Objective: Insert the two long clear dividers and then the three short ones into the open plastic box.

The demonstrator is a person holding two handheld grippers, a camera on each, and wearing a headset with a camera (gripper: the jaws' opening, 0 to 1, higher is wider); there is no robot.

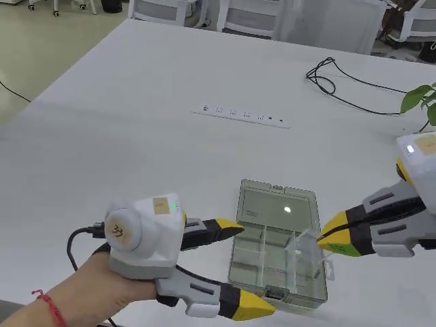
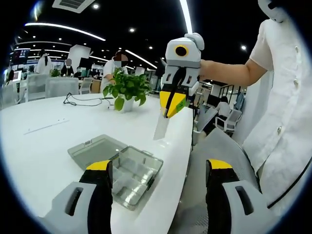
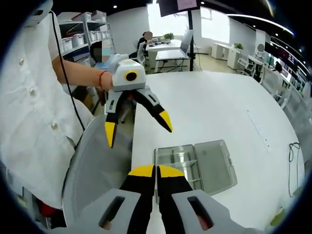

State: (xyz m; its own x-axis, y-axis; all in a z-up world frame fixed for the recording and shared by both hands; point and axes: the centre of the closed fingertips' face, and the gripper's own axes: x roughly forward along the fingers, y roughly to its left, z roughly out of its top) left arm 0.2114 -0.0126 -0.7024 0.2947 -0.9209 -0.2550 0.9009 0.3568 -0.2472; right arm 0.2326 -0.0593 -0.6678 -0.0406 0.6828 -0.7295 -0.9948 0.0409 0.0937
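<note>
The open clear plastic box [image 1: 240, 264] lies on the white table near its front edge, its lid [image 1: 279, 204] flat behind it and some clear dividers standing inside. My right gripper [image 1: 323, 236] hovers at the box's right side, shut on a clear divider [image 1: 313, 253] that hangs over the right compartments. In the left gripper view that divider [image 2: 161, 127] dangles from the right gripper [image 2: 171, 111] above the box [image 2: 131, 175]. My left gripper [image 1: 245, 267] is open, its jaws straddling the box's left front corner. The right gripper view looks down over its own gripper [image 3: 156, 170] at the box [image 3: 178, 160].
A white power strip [image 1: 242, 116] lies mid-table, and a black cable [image 1: 334, 78] loops at the back right. Green plant leaves [image 1: 422, 99] stand at the right edge. Chairs [image 1: 245, 13] line the far side. A person's white sleeve [image 2: 273, 97] is close by.
</note>
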